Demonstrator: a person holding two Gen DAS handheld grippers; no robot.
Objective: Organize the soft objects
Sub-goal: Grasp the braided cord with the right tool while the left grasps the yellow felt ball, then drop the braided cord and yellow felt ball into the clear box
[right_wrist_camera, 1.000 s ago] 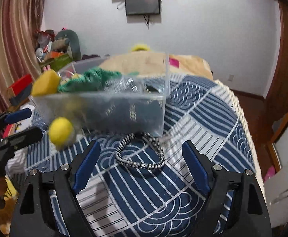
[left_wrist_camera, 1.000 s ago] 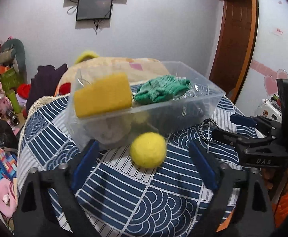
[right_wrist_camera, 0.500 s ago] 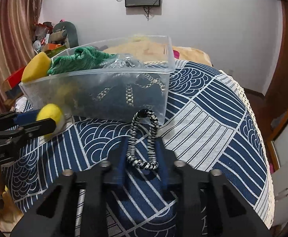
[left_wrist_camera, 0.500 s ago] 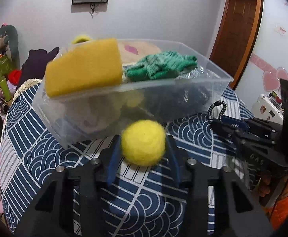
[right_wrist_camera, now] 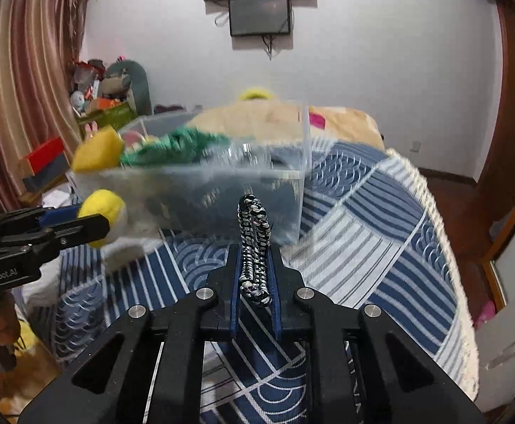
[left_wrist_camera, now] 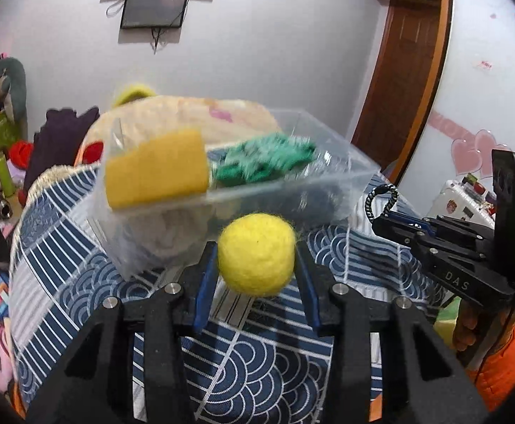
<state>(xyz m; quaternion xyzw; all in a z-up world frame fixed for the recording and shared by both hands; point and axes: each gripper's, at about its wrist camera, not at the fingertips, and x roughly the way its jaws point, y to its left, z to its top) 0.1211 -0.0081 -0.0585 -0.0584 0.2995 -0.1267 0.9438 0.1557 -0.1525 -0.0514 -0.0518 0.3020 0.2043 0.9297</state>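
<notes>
One clear bin (left_wrist_camera: 328, 190) on the blue patterned cloth (left_wrist_camera: 257, 364) holds a yellow sponge (left_wrist_camera: 156, 171) and green knit (left_wrist_camera: 264, 159); left gripper (left_wrist_camera: 257, 265) clamps the yellow ball (left_wrist_camera: 256, 253) before it; right gripper (right_wrist_camera: 254, 265) pinches the black-white cord (right_wrist_camera: 253, 247)

Both grippers are black with blue pads and shiny silver screws. The right gripper (left_wrist_camera: 384, 217) has a green light. An orange sleeve (left_wrist_camera: 497, 364) shows.

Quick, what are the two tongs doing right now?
Left tongs: closed on the yellow felt ball.
Right tongs: closed on the black-and-white braided loop.
</notes>
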